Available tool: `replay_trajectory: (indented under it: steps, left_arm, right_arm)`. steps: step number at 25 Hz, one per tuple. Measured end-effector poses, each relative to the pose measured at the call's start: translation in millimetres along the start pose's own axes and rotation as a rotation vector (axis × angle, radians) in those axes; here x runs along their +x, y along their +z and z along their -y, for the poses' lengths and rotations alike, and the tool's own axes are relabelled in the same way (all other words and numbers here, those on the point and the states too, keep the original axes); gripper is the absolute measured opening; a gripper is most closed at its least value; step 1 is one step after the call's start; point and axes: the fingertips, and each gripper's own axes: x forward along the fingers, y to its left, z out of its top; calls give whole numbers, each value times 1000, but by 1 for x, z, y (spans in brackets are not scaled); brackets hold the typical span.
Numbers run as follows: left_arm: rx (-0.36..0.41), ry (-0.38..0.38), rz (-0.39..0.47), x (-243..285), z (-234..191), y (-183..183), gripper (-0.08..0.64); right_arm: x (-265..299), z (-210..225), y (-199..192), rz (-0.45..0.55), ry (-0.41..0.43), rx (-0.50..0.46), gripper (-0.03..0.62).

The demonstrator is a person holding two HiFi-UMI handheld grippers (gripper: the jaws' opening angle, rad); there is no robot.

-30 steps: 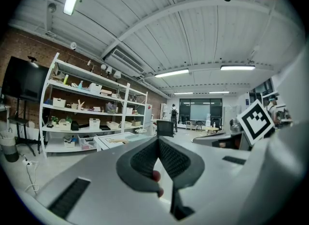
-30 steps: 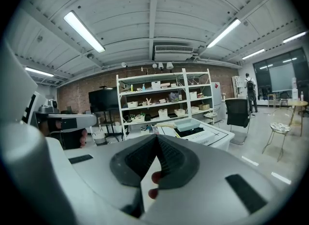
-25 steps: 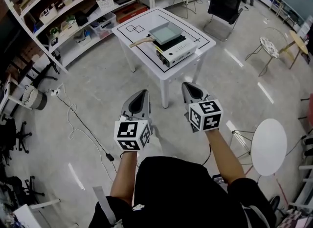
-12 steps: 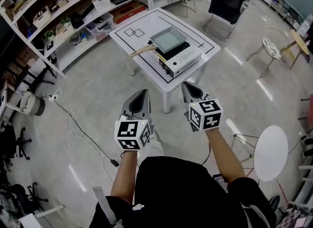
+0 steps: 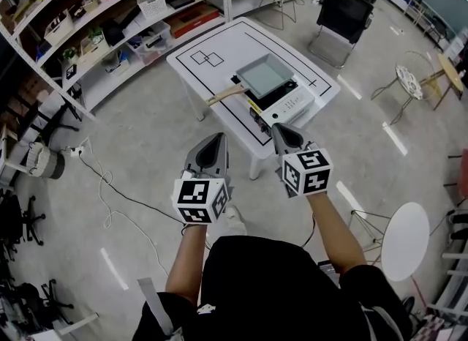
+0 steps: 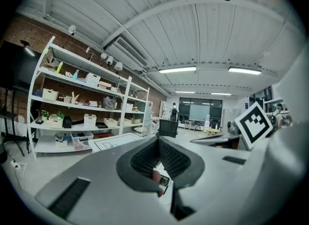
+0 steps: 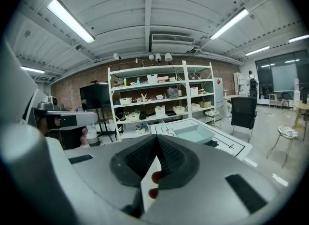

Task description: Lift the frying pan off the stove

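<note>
A square grey frying pan [image 5: 265, 75] with a wooden handle [image 5: 223, 96] sits on a white portable stove [image 5: 287, 104] on the white table [image 5: 212, 47]. Both grippers hang in the air in front of the table, short of it. My left gripper [image 5: 217, 139] is shut and empty, pointing toward the table's near-left corner. My right gripper [image 5: 282, 129] is shut and empty too, its tip just before the stove's near side. The pan [image 7: 193, 133] also shows beyond the closed jaws of the right gripper [image 7: 157, 138] in its own view. The left gripper [image 6: 158, 140] blocks most of its own view.
Long shelves [image 5: 110, 25] with boxes run along the left wall. A black chair [image 5: 344, 10] stands behind the table. Stools [image 5: 411, 76] stand to the right, and a small round white table [image 5: 406, 231] stands at the right front. A cable [image 5: 110, 186] lies across the floor.
The table with stove and pan has come closer and lower in the head view as the person walks toward it. Both grippers keep the same pose, still shut.
</note>
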Motion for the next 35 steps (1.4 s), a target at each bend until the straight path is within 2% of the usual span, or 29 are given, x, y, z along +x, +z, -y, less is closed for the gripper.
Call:
replay_trajectory:
  steps: [10,19,25,35]
  left_arm:
    - [-27,-33,-28,54,-75,7,8]
    - [-31,-65,-43,74,-116,3,8]
    - [-25,-75,-50,81,-126,-1,8]
    - [3,-126,-115,107,-120,-13,8]
  right_arm:
    - [82,2,20,-23,-34,8,2]
    - [129,-2,23,-45,-58,14,2]
    - [140,-1,24,-39,-67,16,2]
    - [158,22,23,-52,-69,34,2]
